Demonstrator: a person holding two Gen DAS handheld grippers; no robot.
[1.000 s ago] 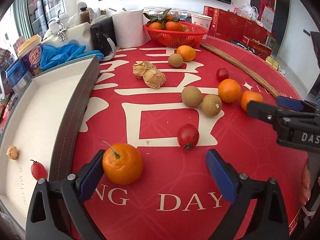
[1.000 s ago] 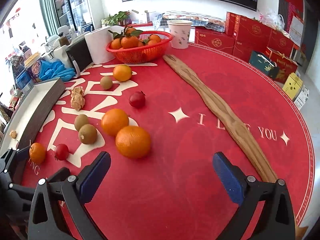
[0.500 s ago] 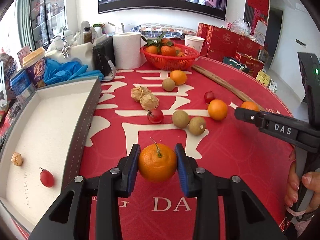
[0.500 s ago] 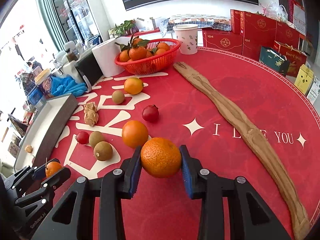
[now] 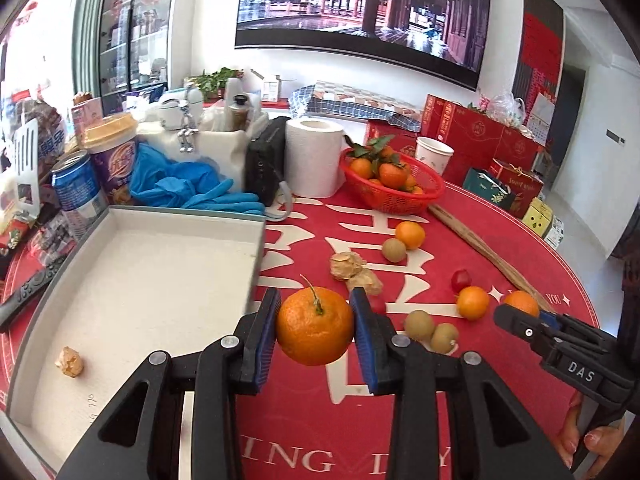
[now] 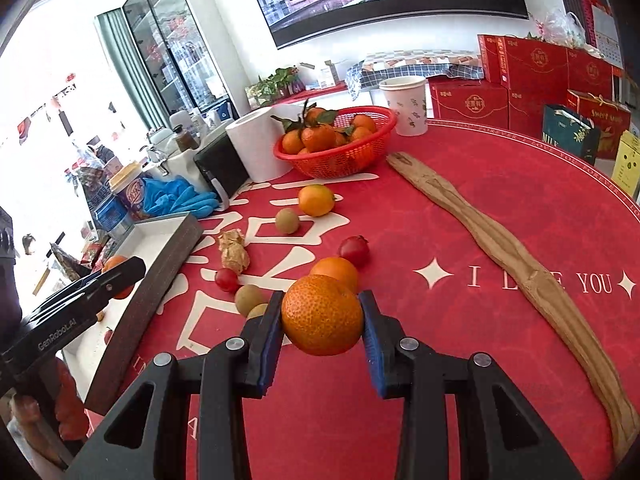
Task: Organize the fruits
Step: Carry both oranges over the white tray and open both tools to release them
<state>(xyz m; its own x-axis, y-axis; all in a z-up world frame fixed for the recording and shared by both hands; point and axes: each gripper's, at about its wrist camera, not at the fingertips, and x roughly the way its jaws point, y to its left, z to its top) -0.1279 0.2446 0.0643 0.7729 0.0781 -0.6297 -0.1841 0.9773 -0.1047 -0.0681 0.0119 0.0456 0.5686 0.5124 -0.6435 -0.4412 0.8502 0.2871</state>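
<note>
Both grippers carry fruit above the red table point(image 6: 460, 216): our left gripper point(image 5: 316, 330) clamps a stemmed orange point(image 5: 315, 326) between its blue pads, lifted beside the near right wall of the white tray point(image 5: 256, 240), while our right gripper point(image 6: 322, 320) pinches a second orange point(image 6: 322, 315) over the loose fruit at mid-table.

At left, the tray holds a small papery husk fruit point(image 5: 70, 362) near its near left corner; from the right wrist view we glimpse a red cherry tomato point(image 6: 108, 335) inside it too, half hidden behind the wall.

At the far side, a red mesh basket point(image 6: 340, 160) is heaped with leafy tangerines point(image 6: 316, 136), and a white paper cup point(image 6: 404, 106) stands just right of it; we cannot see inside the cup.

Behind our held orange, another orange point(image 6: 334, 272) shows only partly, and one of two kiwis point(image 6: 258, 311) is cut off by the left finger.
</note>
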